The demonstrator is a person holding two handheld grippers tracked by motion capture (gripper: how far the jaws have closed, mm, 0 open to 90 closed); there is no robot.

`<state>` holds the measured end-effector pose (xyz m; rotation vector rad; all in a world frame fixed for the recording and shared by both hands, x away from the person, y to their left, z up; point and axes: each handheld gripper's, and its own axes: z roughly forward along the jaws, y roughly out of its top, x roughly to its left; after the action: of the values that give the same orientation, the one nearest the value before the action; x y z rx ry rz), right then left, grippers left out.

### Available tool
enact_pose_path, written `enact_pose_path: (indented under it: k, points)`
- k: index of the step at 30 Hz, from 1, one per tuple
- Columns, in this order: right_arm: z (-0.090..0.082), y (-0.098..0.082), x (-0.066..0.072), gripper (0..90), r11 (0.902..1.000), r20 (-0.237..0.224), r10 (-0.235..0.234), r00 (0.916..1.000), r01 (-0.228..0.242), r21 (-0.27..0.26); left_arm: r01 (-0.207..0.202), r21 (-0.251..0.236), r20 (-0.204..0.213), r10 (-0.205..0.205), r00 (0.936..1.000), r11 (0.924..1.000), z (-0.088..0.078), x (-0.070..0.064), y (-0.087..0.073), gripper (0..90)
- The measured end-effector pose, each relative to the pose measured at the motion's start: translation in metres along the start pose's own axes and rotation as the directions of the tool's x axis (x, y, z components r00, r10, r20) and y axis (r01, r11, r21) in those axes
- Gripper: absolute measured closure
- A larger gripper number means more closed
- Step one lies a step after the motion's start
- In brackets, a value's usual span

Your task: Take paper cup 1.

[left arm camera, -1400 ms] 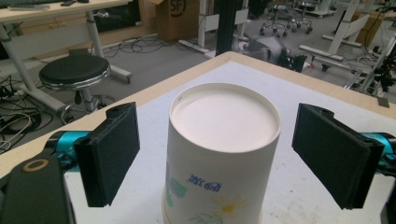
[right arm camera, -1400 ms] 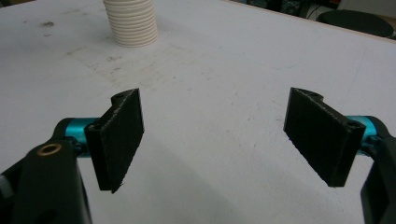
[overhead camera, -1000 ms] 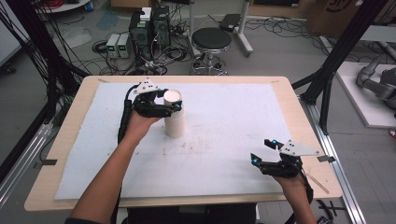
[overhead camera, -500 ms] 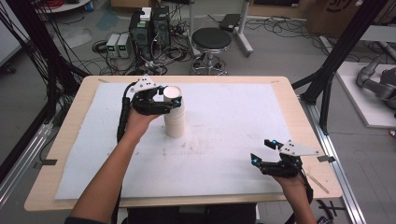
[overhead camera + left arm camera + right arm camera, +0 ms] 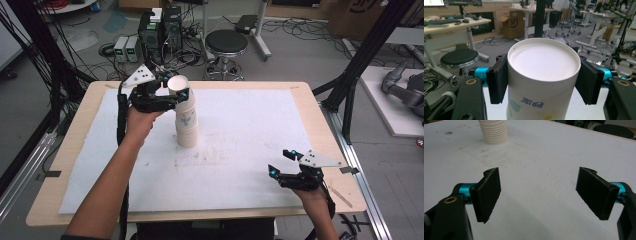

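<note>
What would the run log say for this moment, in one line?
left claw: just closed, shut on top cup | cup: being pulled off stack | right claw: open, nothing held, over table

1. Left hand-held gripper (image 5: 172,93): black body, flat black pads, teal-blue cylinders behind them, grey three-cornered plate, black cable.
2. Right hand-held gripper (image 5: 284,162): the same build, brass-coloured screw ring.

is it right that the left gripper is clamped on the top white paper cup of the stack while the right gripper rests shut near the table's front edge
Not quite: the right gripper is open, its jaws wide apart with nothing between them, as the right gripper view shows. The left gripper is indeed clamped on the top white paper cup of the stack.
</note>
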<state>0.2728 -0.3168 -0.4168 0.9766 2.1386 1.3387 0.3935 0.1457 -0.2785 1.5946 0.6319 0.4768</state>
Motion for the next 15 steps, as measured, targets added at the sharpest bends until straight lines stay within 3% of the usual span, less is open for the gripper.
enact_pose_path:
  k: [5, 8, 15]
  points:
    - [0.000, 0.000, 0.001, 20.6, 1.0000, -0.004, 0.002, 1.0000, -0.002, 0.003, -0.001, -0.065, -0.003, 0.001, 1.0000, 0.9979, -0.020, -0.002, 0.015, 34.9]
    - [0.001, 0.001, 0.002, 20.6, 1.0000, -0.005, -0.004, 1.0000, 0.004, 0.005, -0.019, -0.071, -0.025, 0.018, 0.9995, 0.9973, -0.036, -0.003, 0.018, 35.0]
    - [0.002, 0.001, 0.003, 20.6, 0.9999, -0.008, -0.002, 1.0000, 0.002, 0.012, -0.015, -0.088, -0.076, 0.008, 0.9970, 0.9960, -0.079, -0.003, -0.001, 35.1]
